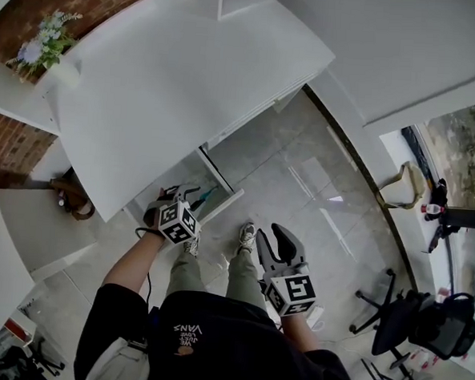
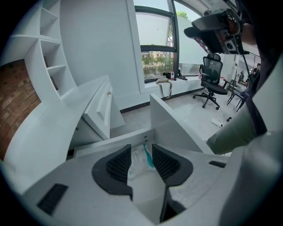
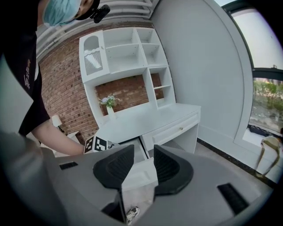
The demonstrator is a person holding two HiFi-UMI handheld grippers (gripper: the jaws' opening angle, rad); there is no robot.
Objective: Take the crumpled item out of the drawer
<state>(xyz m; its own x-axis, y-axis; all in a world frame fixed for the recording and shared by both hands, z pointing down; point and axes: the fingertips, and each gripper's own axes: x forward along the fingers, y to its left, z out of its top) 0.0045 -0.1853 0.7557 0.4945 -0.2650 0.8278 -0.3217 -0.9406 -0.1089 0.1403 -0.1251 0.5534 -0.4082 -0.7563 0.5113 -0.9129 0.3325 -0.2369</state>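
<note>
With the crumpled clear plastic packet with a teal stripe (image 2: pixel 139 164) lying in the open white drawer (image 2: pixel 110 142), the left tongs (image 2: pixel 141 151), open above it, should straddle its bunched middle before pinching, while the right tongs (image 3: pixel 143 162) hang open, empty.

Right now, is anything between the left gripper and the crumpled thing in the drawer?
Nothing visible. The white drawer is open, and the crumpled clear plastic packet with a teal stripe lies uncovered inside, beyond the open jaws of the left gripper.
</note>
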